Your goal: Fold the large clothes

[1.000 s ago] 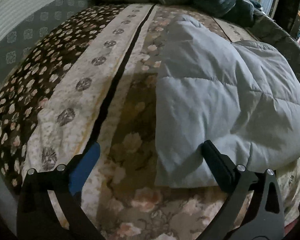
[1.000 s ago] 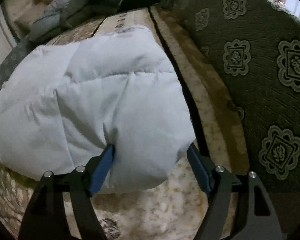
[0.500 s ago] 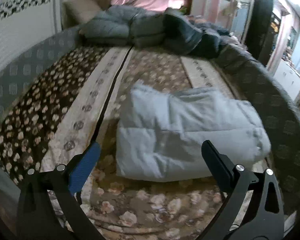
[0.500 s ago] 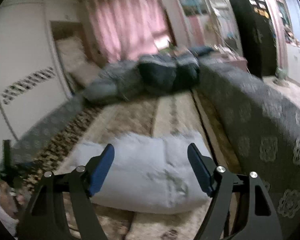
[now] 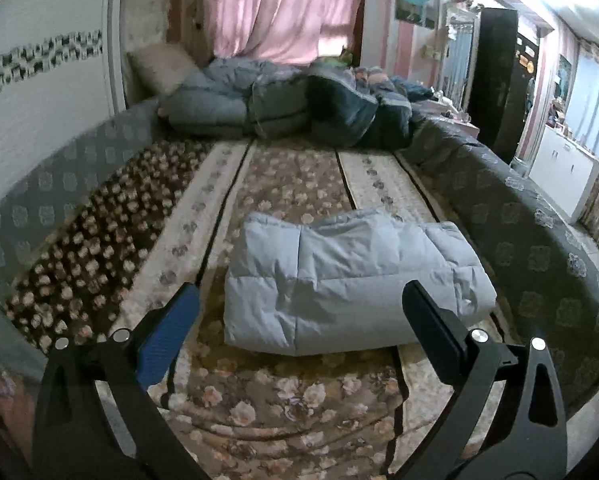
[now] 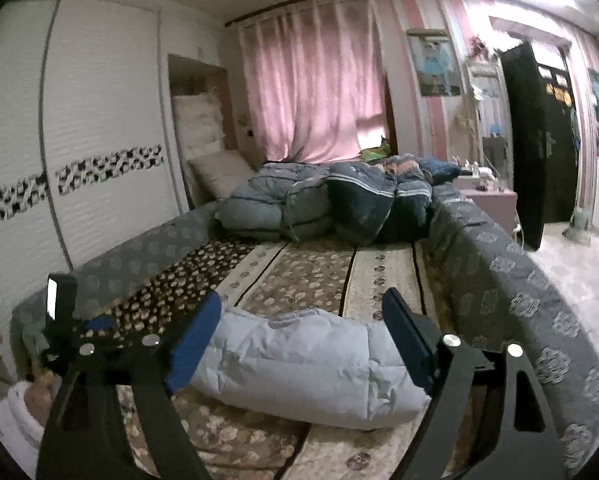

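A pale blue quilted puffer garment (image 5: 339, 280) lies folded into a thick rectangle on the floral bedspread (image 5: 283, 184). It also shows in the right wrist view (image 6: 307, 364). My left gripper (image 5: 299, 300) is open and empty, held back from the garment's near edge. My right gripper (image 6: 303, 312) is open and empty, raised above and behind the garment. The left gripper and the hand holding it show at the left of the right wrist view (image 6: 63, 320).
A heap of grey and dark blue quilts (image 5: 291, 100) lies at the head of the bed. A patterned grey bed surround (image 5: 539, 240) runs along the right side. A white wardrobe (image 6: 59, 152) stands left, pink curtains (image 6: 311, 92) behind, a black cabinet (image 6: 539, 140) right.
Both grippers have pulled back and up from the garment. A second ago they were close over its folded edges; now the whole folded garment and the room are in view.
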`<state>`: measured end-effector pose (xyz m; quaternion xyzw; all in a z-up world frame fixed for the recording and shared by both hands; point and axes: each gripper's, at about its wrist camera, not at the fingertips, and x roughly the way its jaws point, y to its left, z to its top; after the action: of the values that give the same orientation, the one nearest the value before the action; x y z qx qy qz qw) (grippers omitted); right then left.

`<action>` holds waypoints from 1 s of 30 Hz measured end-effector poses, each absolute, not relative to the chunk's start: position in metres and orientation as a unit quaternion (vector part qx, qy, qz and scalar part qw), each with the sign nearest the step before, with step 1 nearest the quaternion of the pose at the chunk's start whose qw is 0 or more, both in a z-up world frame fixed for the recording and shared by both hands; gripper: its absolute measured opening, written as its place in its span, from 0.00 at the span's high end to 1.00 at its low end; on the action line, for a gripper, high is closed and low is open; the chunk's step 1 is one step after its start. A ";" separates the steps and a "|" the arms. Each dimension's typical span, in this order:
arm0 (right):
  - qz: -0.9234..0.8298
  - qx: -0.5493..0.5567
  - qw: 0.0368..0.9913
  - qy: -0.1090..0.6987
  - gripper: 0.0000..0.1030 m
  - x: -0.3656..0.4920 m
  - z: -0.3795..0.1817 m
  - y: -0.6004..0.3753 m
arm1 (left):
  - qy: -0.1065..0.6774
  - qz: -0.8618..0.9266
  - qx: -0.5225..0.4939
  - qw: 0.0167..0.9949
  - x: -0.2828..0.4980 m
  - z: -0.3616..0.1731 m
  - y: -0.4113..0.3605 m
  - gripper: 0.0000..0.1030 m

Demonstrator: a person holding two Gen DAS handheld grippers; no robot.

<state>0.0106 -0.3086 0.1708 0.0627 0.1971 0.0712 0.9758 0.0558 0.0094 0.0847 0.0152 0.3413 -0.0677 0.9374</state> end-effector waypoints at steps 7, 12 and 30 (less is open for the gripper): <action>0.019 0.004 0.976 0.216 0.08 0.008 0.147 -0.279 | 0.304 -0.079 -0.002 0.949 0.026 0.081 -0.001 0.03; -0.007 0.024 0.971 0.238 0.08 0.023 0.063 -0.262 | 0.313 -0.065 0.026 0.947 0.023 0.052 -0.003 0.03; -0.030 0.041 0.940 0.336 0.08 0.078 -0.014 -0.220 | 0.341 -0.018 0.022 0.940 0.056 0.005 0.008 0.03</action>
<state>0.0782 -0.2199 -0.0145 0.0413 0.3361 -0.0298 0.9404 0.0562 0.0082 0.0049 0.0217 0.3411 -0.0177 0.9396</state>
